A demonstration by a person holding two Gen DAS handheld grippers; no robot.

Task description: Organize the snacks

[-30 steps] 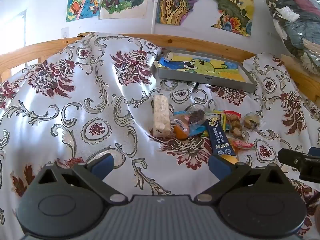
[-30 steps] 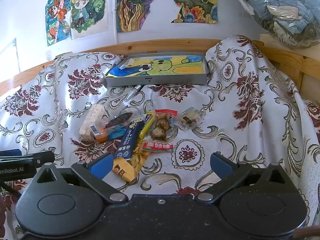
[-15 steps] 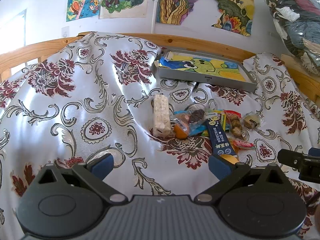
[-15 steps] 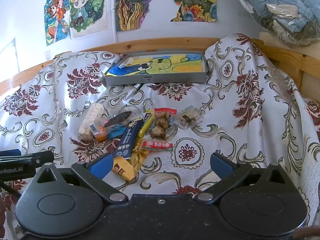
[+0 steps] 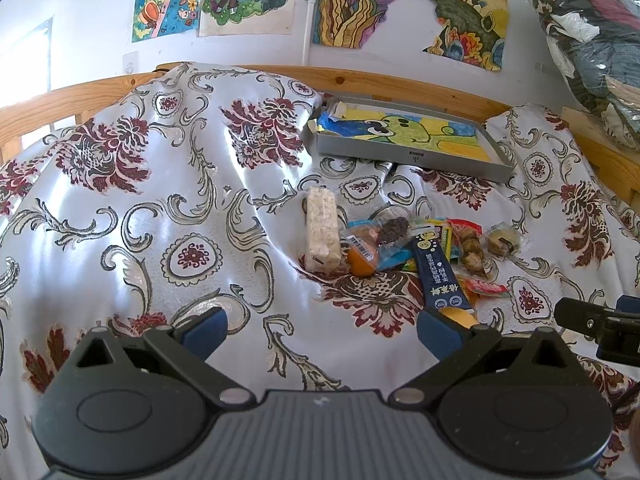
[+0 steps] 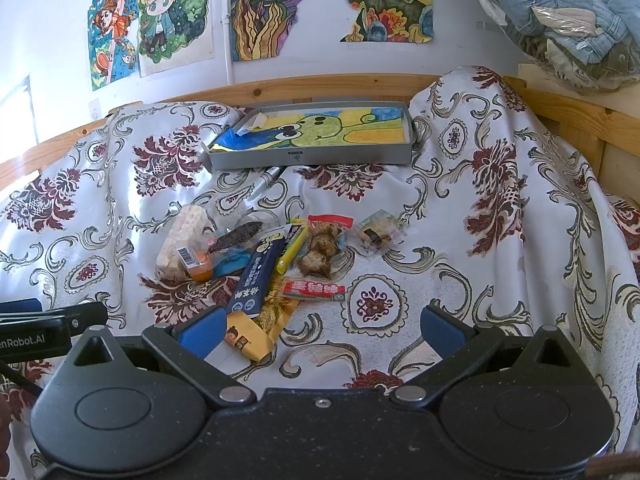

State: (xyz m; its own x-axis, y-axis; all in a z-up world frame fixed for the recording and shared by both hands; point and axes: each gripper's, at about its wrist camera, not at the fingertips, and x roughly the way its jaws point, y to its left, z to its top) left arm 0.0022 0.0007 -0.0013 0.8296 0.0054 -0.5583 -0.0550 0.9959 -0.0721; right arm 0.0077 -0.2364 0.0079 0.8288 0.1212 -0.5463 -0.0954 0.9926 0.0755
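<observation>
Snack pile: loose heap of wrapped snacks on the floral cloth [image 6: 500, 240], near the middle, ahead of both grippers and well short of the grey tray [image 6: 312, 156].
Tray: holds only a green-and-yellow drawing; no snack in it.
Left gripper [image 5: 322, 332]: tongs spread wide, nothing between them, hovering over bare cloth near the pile's left side.
Right gripper [image 6: 320, 330]: tongs spread wide, empty; its left pad sits just beside the orange packet [image 6: 256, 326].
Risk, stacking: dark blue stick pack [image 6: 256, 276] lies across the orange packet and against the yellow stick [image 6: 292, 248]. Gripping one probably drags its neighbours.
Risk, cloth: glossy and rumpled. A low pinch could catch fabric and shift the whole heap.
Risk, wrappers: clear film on the brown-ball snack [image 6: 320, 252] and the small square pack [image 6: 378, 234] looks slippery. A grip on the film edge may slide off.
Risk, crush: pale rice-cracker bar [image 5: 320, 234] looks brittle, so a hard squeeze may break it.
Axis, blue stick pack: long axis runs near-to-far, far end tilted right in the right wrist view.
Axis, cracker bar: long axis also near-to-far, far end leaning slightly right there.
Axis, red flat packet [image 6: 314, 290]: long axis lies left-to-right.
</observation>
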